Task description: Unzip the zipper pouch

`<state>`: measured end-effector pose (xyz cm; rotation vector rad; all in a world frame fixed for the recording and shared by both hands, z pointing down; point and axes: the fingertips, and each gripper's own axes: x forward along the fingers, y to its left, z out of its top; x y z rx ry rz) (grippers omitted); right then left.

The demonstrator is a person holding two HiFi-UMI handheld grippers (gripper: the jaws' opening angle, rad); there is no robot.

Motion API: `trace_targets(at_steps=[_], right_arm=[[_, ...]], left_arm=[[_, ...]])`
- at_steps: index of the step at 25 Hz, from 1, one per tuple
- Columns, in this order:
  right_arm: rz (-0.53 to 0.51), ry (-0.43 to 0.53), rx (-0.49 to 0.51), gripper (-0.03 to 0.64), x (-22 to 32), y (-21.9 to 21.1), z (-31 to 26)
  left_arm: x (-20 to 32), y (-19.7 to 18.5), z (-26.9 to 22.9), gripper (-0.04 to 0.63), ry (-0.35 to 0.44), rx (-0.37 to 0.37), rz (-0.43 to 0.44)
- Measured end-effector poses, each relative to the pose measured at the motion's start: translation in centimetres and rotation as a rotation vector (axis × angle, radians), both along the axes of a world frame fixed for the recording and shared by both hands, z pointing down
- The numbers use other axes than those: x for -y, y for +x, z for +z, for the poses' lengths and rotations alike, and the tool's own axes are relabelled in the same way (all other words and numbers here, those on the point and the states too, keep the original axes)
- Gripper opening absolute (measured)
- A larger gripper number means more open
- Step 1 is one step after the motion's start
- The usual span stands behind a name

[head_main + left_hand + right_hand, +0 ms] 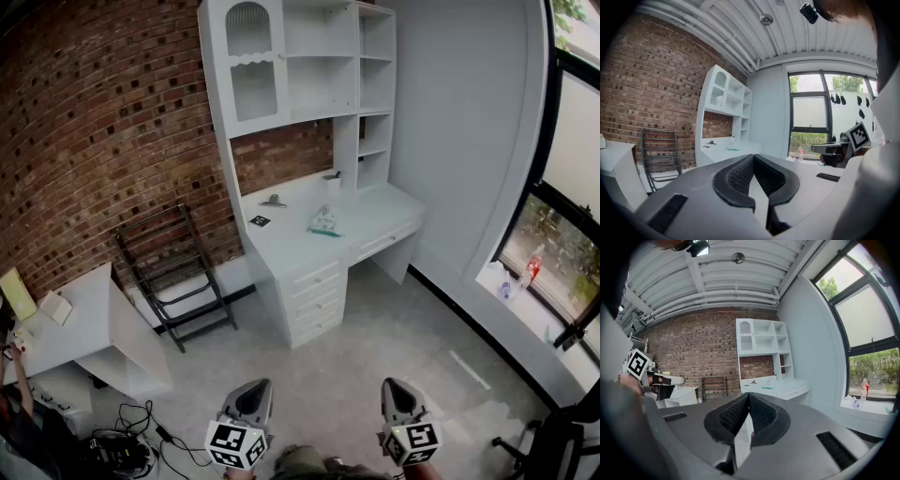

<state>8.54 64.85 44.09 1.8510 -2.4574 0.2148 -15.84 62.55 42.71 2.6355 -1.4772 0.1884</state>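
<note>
Your grey left gripper [255, 386] and grey right gripper [397, 384] are each closed tight on nothing, carried near your body because no work is within reach. The small pale-and-teal zipper pouch [324, 223] lies well apart, on the white desk [291, 246]; approach first.

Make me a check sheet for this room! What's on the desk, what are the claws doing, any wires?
Surface: white desk below white shelves.
Job's things: pale pouch lying on the desk; zipper too small to tell.
Clutter: black-and-white marker tile, small grey object, both on the desk.
Grippers: left claw and right claw shut, empty, far from the desk.
Cables: black cables on the floor, lower left.
Surroundings: brick wall, black rack, window.
</note>
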Motion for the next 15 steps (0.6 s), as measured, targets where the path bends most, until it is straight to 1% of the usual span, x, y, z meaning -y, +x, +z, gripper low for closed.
trace_targets(at_steps=[6, 11, 15], right_arm=[[-0.029, 0.020, -0.003, -0.003, -0.8, 0.1, -0.3], [-0.016, 0.029, 0.000, -0.003, -1.0, 0.7, -0.1], [-0.016, 0.035, 0.012, -0.003, -0.8, 0.7, 0.0]], left_arm=[[-0.6, 1.8, 0.0, 0.002, 0.011, 0.002, 0.051], [-0.9, 2.3, 1.1, 0.002, -0.047, 0.000, 0.071], [-0.7, 2.4, 1.6, 0.002, -0.084, -0.087, 0.084]])
